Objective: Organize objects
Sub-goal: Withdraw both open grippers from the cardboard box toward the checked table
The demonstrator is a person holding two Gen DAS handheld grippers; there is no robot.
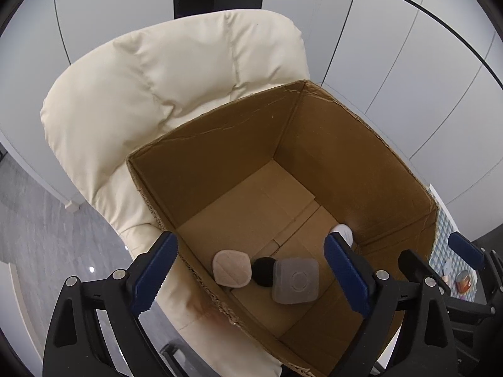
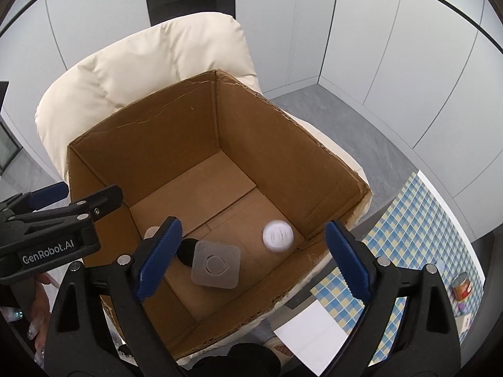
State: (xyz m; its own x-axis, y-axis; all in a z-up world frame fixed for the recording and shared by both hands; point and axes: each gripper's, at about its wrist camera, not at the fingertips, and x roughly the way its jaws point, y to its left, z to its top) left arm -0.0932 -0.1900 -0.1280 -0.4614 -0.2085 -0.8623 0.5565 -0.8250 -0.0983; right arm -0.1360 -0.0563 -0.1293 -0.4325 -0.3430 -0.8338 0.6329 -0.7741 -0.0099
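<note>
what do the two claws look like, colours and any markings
Both are black plastic frames with silver round bolts and two blue ridged finger pads. The left claw carries white "GenRobot.AI" lettering on its body, seen from the right wrist view. The right claw looks the same. No cables show.

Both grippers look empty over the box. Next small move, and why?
Probably swing the right gripper toward the checkered cloth for the can. Its jaws stand open and empty; the cardboard box already holds the white disc and grey square device, while the can sits outside.
</note>
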